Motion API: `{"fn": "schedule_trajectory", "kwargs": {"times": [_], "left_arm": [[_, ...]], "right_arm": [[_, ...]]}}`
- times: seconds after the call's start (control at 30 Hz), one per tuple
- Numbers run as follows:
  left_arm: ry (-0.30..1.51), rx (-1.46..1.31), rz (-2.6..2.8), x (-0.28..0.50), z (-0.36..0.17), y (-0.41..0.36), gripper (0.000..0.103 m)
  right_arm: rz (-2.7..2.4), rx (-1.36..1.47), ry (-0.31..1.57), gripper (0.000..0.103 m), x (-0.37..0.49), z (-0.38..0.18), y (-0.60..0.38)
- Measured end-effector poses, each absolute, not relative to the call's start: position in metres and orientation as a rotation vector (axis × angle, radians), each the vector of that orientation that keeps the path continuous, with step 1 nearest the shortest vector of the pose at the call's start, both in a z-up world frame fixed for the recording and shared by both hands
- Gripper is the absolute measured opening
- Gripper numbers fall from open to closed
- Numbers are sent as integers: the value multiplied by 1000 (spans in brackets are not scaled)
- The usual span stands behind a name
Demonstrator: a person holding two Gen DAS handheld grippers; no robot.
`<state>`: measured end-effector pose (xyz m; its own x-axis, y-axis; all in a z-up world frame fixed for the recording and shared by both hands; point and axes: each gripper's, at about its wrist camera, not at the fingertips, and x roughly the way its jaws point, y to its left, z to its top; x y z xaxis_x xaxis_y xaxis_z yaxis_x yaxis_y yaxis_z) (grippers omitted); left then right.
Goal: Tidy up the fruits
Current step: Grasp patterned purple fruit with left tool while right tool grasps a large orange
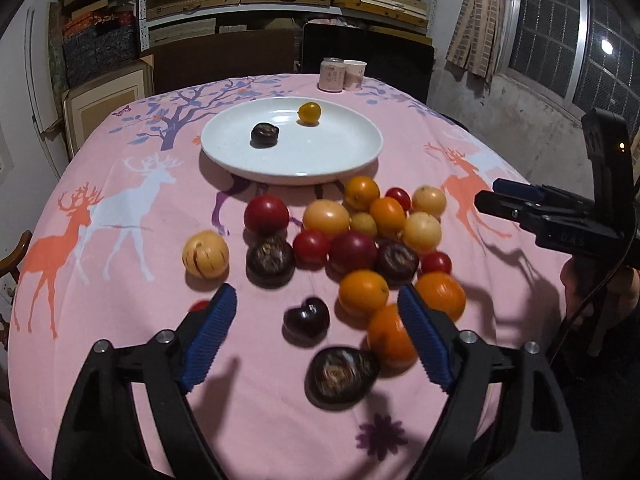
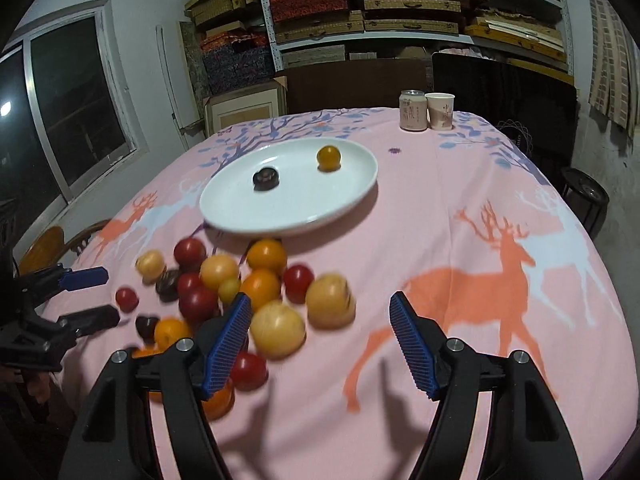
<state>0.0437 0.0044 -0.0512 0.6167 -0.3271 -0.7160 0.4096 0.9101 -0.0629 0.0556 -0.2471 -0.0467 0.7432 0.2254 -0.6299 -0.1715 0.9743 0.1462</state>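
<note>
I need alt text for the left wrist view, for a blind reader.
An open, empty left hand-held gripper hovers over loose fruits on a pink deer-print tablecloth. Beyond lies a white plate holding one dark fruit and one yellow fruit.

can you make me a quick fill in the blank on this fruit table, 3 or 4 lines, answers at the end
1. The white plate holds ___ fruits.
2. Beside the paper cup stands a ___.
3. The jaws of the left gripper and the right gripper both stand ___.
4. The tablecloth is printed with trees and ___.

Missing words: two; can; open; deer
</note>
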Motion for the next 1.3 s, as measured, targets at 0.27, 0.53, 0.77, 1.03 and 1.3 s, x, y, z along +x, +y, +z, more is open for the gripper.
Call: {"fn": "schedule_trajectory", "kwargs": {"times": [0.27,0.53,0.77,1.03,1.3], "left_arm": [[812,202,-381,12,-87,1,84],[792,242,-397,19,-100,-6,60],[788,233,-433,14,-99,-6,45],[765,180,-407,14,-82,13,45],[789,180,-419,16,-93,10,45]], "right_arm": [[207,23,669,73,14,-48,-245],[225,2,682,73,8,-50,-238],[394,-32,744,72,8,-64,-215],[526,-107,803,64,15,-82,-173],[526,-21,834,47,37,-94,-174]]}}
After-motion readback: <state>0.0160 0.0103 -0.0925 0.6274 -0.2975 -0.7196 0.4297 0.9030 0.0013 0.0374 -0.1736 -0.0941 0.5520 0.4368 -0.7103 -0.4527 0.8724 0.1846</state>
